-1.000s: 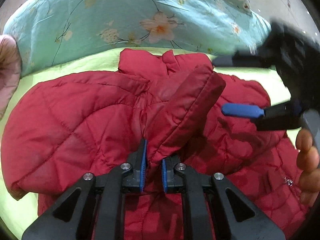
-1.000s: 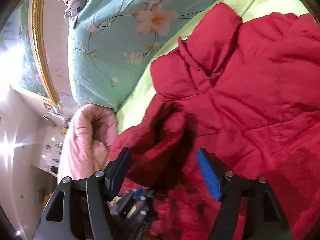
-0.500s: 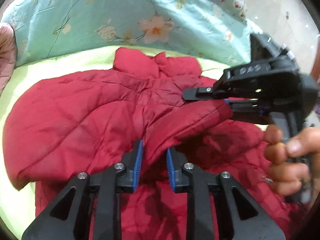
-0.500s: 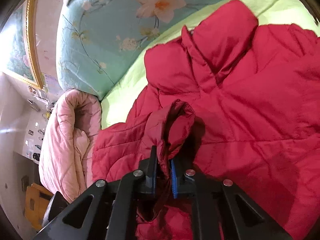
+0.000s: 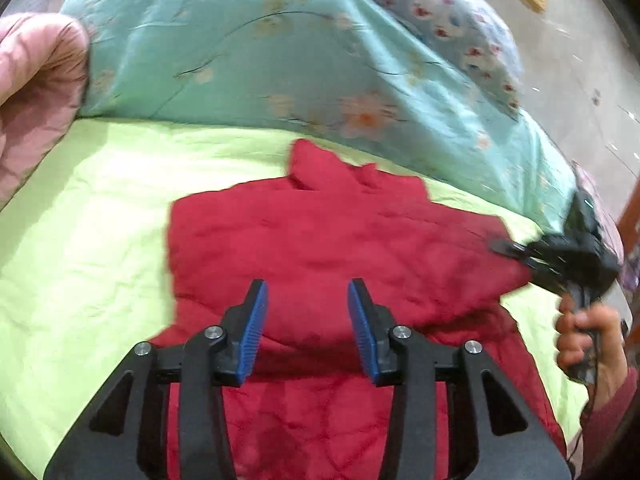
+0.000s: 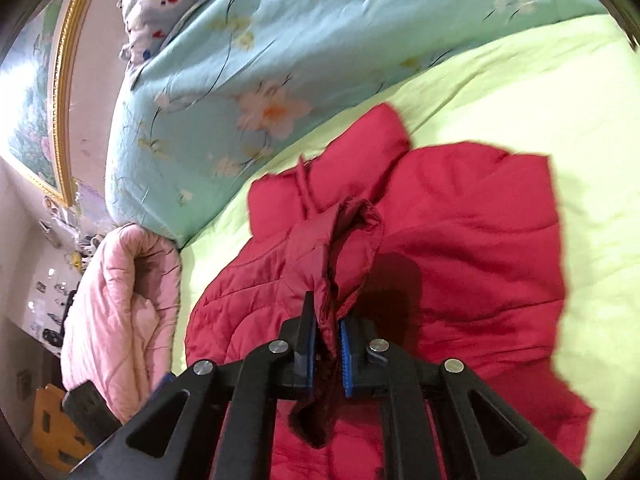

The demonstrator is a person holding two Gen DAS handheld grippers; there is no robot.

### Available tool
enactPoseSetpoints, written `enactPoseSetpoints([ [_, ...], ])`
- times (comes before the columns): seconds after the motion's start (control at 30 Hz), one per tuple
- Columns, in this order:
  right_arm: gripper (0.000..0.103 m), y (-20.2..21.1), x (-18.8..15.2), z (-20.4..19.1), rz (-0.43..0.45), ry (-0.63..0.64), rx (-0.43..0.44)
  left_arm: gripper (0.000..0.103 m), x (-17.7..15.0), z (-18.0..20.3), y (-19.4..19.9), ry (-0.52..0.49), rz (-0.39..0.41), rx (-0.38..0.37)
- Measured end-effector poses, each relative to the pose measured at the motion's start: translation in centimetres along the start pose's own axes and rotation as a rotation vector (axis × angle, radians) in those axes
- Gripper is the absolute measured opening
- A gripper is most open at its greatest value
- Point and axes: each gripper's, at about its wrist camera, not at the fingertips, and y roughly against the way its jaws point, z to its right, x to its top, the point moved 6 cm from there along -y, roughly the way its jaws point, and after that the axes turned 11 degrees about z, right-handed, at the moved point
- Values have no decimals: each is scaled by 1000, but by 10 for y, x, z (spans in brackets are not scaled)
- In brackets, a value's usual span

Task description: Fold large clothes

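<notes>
A red quilted jacket [image 5: 320, 240] lies on a light green bed sheet [image 5: 88, 216], collar toward the pillows. My left gripper [image 5: 306, 324] is open and empty, just above the jacket's middle. My right gripper [image 6: 326, 354] is shut on the cuff end of the jacket's sleeve [image 6: 340, 240], holding it raised over the jacket body [image 6: 480, 260]. In the left wrist view the right gripper [image 5: 560, 260] is at the jacket's right edge, with the sleeve stretched across the chest.
A turquoise floral quilt [image 5: 280, 60] is piled behind the jacket. A pink quilted blanket [image 6: 120, 312] lies at the bed's side, also at top left in the left wrist view [image 5: 36, 80]. A patterned pillow [image 6: 168, 4] and a gold-framed picture [image 6: 60, 80] are beyond.
My left gripper let go of the sleeve, opened and drew back. My right gripper closed on the sleeve end and pulled it across the jacket toward the right side.
</notes>
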Motion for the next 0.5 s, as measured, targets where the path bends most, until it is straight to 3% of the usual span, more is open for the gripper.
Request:
enactPoseSetpoints([
  [0.3, 7, 18, 8, 40, 19, -18, -87, 39, -17, -33, -51, 75, -126, 56],
  [0.5, 7, 21, 2, 67, 35, -21, -189, 39, -26, -26, -65, 33, -153, 59],
])
